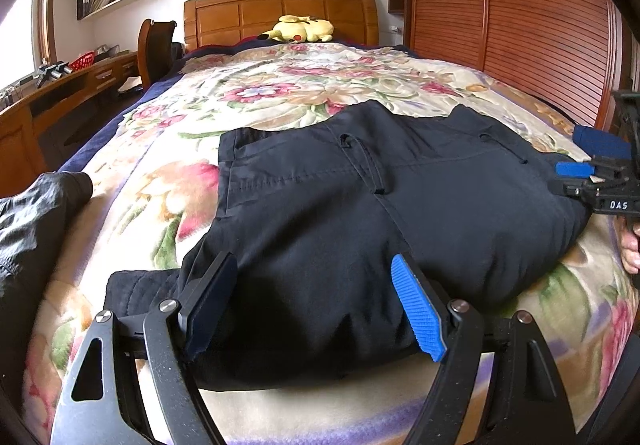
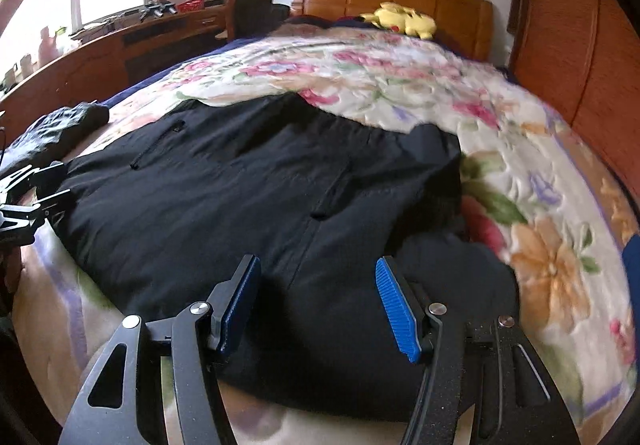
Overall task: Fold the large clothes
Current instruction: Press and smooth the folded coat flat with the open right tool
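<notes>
While my left claw hangs with its blue pads spread wide over the near edge of the black trousers, it grips nothing; cloth lies below and between the pads but they do not press on it. My right claw is likewise spread, pads apart, empty, poised over the near hem of the same garment. Seen from the left wrist, that right claw sits at the trousers' right end, a hand behind it.

Moving outward, the trousers lie folded into a broad dark block across the foot of the bed, on a floral quilt. A zip pocket and seams show on top; one bunched flap pokes out at the left near corner. A second black crumpled garment lies apart at the quilt's left side. Farther off, a yellow plush toy rests by the wooden headboard.

I judge the fabric soft, thin and light, a little slick, with no stiffness, so it will sag and slide when lifted. The best hold looks to be both near corners, pinching all layers together at once.
</notes>
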A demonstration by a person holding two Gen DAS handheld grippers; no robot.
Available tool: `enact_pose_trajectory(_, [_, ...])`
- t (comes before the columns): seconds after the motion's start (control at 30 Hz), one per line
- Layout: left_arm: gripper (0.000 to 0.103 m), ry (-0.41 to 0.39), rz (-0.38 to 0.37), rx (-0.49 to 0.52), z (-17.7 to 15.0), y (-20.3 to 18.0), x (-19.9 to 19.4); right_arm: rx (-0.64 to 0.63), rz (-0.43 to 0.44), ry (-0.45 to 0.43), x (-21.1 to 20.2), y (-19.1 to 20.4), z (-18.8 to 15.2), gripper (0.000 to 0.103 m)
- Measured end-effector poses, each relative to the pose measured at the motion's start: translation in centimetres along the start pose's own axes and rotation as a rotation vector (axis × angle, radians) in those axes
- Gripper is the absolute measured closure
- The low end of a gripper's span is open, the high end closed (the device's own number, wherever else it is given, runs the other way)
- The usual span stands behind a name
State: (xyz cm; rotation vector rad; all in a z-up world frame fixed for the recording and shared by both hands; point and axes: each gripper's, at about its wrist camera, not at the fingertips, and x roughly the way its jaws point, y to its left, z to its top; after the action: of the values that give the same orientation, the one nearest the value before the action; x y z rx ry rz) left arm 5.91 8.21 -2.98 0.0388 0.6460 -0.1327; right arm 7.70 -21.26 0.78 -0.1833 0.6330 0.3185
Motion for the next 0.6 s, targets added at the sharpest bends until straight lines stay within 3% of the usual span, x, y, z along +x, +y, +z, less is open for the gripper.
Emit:
enact_pose_trajectory(0.13, [0.023,0.007,0.004,0.009,-0.1,-0.2,0.1,0.029,0.031,0.048,1.8,-0.1,-1.4,0.041])
enact_pose_trajectory(0.3, [0.023,0.018,0.002,0.006,-0.2,-0.1,0.4,-0.043,-0.062,0.068,1.8,1.7,-0.5,0.041])
enact_pose_trajectory(0.4, [0.023,0.018,0.006,0.009,-0.3,-0.2,0.4,-0.065,-0.102,0.016,0.2,3.6,0.8,0.041])
enact_pose_trajectory(0.6, [0.023,0.02,0.014,0.014,-0.2,-0.4,0.5,-0.081,0.025,-0.052,-0.1,8.8,2.8,0.041])
